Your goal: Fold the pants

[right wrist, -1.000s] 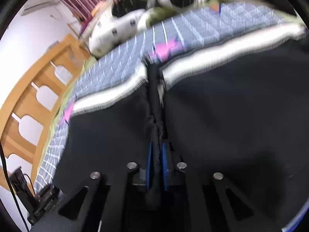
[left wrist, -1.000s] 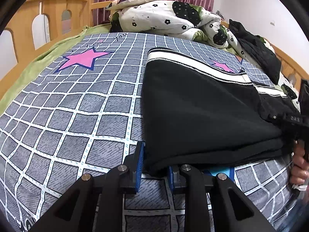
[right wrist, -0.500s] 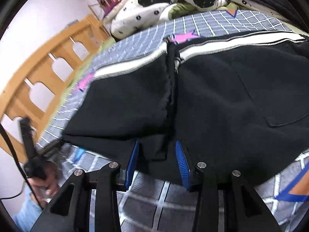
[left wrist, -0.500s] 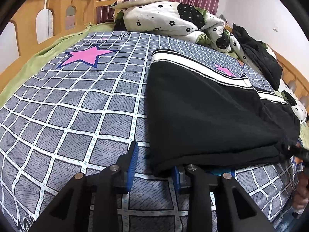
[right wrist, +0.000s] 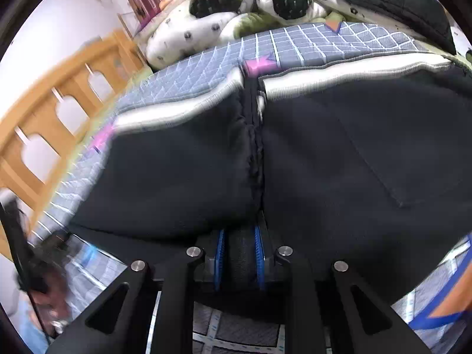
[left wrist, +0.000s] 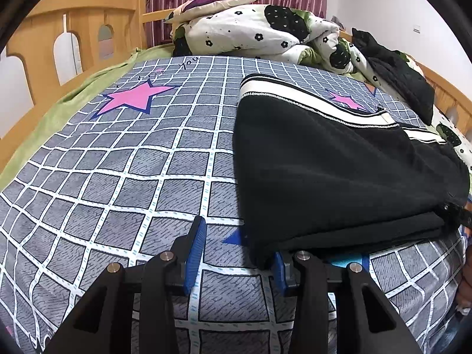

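Grey grid-pattern sheet point(left wrist: 124, 177) carries the script "you" near the quilt point(left wrist: 253, 34). Left gripper point(left wrist: 237, 253): jaws opening, apart; the near corner of the black pants point(left wrist: 324, 177) lies against the right pad only. Open sheet lies left of the pants. Right gripper point(right wrist: 239, 258): jaws closing, clamped on the pants' hem fold.

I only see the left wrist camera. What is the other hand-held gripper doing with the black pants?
Observer: The right hand-held gripper is closing, with a bunch of the black pants between its pads.
Operator: Where on the pants?
Observer: At the near edge, right below the middle seam.
Operator: Any pocket?
Observer: Yes, a flat pocket lies right of that seam.
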A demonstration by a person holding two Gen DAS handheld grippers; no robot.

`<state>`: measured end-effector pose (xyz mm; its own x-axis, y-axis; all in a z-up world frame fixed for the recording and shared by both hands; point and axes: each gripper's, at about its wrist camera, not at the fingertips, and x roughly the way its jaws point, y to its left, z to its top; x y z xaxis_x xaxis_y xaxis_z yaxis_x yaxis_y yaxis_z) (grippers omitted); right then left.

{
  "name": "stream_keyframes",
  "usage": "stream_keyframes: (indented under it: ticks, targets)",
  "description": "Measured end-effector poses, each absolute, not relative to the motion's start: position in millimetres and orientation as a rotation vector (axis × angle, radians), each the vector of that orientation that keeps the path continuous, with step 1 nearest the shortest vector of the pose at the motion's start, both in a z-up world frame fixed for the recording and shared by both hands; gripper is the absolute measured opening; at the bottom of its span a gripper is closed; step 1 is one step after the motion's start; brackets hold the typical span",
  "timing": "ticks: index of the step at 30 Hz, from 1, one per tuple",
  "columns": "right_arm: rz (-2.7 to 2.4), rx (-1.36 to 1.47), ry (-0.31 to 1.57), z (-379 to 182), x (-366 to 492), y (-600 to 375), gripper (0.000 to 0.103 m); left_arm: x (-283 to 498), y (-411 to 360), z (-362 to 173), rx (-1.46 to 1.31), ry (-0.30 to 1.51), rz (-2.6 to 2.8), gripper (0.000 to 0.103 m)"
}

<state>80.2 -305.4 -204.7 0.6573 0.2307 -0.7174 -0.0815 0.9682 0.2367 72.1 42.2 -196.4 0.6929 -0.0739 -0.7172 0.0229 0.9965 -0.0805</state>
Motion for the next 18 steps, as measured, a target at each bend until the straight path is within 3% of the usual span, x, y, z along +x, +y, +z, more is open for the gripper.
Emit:
stream_keyframes:
  ticks: [2,6,11,14,17,18]
  targets:
    - [0.172,0.096,0.822,-198,74,-295,0.025,73,45,-196,-0.082,0.820,-0.064,0.041]
    - [0.219,0.096,0.842,-185,60,-307,0.025,56,45,-183,-0.014,0.837,-0.145,0.042]
    - [0.255,0.154,0.707,-147,44,-322,0.025,36,59,-155,-0.046,0.791,-0.170,0.044]
    - [0.261,0.130,0.781,-146,70,-308,0.025,53,57,-142,-0.050,0.791,-0.146,0.046]
    - [0.241,0.142,0.824,-161,90,-301,0.035,64,53,-137,-0.052,0.779,-0.144,0.046]
    - [0.210,0.125,0.855,-170,97,-299,0.018,66,51,-139,-0.044,0.788,-0.135,0.046]
